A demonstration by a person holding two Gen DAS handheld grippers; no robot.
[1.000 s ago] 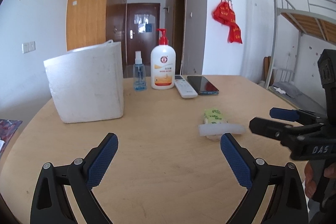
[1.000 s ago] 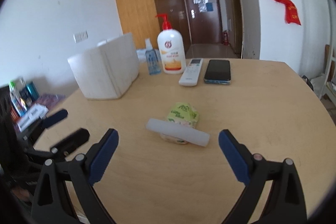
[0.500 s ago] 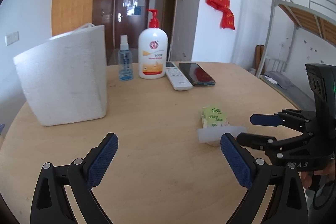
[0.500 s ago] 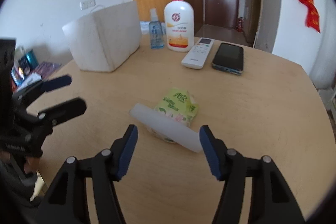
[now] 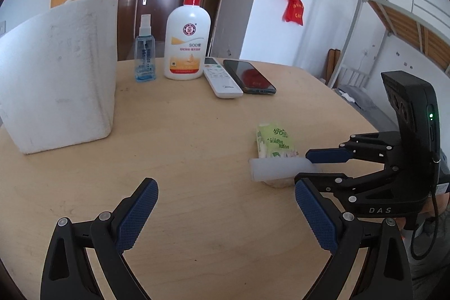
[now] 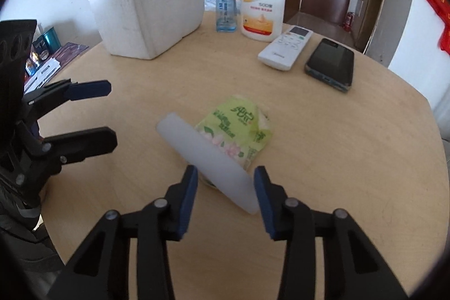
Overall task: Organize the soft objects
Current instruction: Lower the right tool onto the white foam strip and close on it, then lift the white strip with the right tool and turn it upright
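From the left wrist view, the left gripper [image 5: 226, 205] has its jaws spread wide over bare wooden table [image 5: 197, 159], nothing between them. At about three o'clock from it, the right gripper [image 5: 302, 167] reaches in from the right edge, its fingers on either side of the near end of a translucent white tube [image 5: 277, 169]. The tube lies across the near end of a green tissue pack [image 5: 274, 141]. A white foam box [image 5: 60, 75] stands at ten o'clock; at twelve o'clock stand a spray bottle [image 5: 145, 52] and pump bottle [image 5: 188, 41], with a remote [image 5: 222, 78] and phone [image 5: 249, 76] lying just right of them.

From the right wrist view, the right gripper [image 6: 225, 191] has just been closing, with the tube [image 6: 206, 158] between its pads. The right pad looks to touch the tube's end, while a gap shows at the left pad, so it may not be clamped. The tissue pack [image 6: 240, 128] sits at twelve o'clock, under the tube. The left gripper [image 6: 109, 114] stands open at nine o'clock.
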